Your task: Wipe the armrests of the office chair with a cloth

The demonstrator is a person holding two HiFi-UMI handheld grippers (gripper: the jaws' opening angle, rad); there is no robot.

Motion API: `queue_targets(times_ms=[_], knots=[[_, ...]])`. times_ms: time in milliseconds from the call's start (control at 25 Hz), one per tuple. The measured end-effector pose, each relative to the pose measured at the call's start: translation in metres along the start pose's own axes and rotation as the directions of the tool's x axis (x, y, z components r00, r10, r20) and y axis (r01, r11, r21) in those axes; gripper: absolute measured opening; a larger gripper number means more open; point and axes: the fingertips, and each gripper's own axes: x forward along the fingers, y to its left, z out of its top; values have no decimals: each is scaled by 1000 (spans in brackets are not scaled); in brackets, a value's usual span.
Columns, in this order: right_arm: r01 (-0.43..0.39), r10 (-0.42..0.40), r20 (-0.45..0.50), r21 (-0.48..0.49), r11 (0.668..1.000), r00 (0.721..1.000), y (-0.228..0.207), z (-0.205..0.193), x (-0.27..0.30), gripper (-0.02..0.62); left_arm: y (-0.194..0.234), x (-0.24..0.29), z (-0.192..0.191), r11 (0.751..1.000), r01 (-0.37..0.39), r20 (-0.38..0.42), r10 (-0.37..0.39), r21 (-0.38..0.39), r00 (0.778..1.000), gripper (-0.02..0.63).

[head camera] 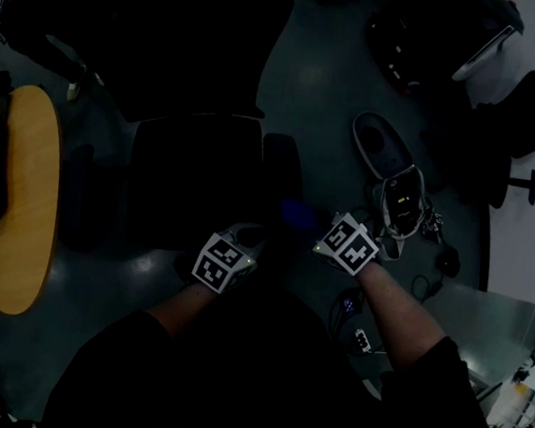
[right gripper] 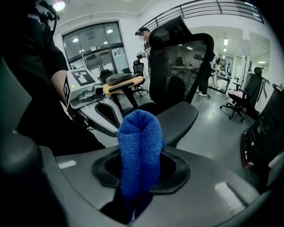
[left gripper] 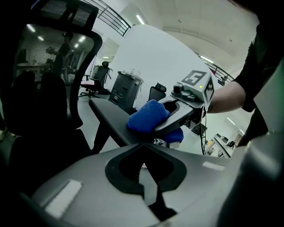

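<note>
Cloth (right gripper: 140, 137), blue and folded into a thick roll, sits pinched between the jaws of your right gripper (right gripper: 140, 155); its rounded end sticks out past the jaw tips in the centre of the right gripper view. In the left gripper view that roll presses down on the near end of the armrest (left gripper: 111, 117), a long dark pad running from centre frame toward the upper left, with the right gripper's grey jaw lying over the cloth's top.

Your left gripper (left gripper: 143, 150) has its jaws pressed together with nothing between them, and it sits just beside the armrest, pointing across at the cloth.

From the head view, which is very dim, both marker cubes show in the middle of the frame, the left one lower and nearer your body, the right one touching the blue patch of cloth. The black office chair (head camera: 190, 182) fills the upper centre, its seat to the left of the armrest and its backrest toward the top edge. A round wooden bench (head camera: 16, 231) lies along the left edge, well apart from both grippers.
</note>
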Motion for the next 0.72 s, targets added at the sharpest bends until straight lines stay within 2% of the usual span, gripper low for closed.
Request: queue_targets(times_ms=[440,720], knots=[[-29,27,19,104,994,999,42,-5,1,130,-2,-1,-1,1000,20,-1,-20,18,1000,17],[-42,25,86,202,979,996,47,-7,8,130,0,-2,-4,999,12,-14,-11,45,1000,17]])
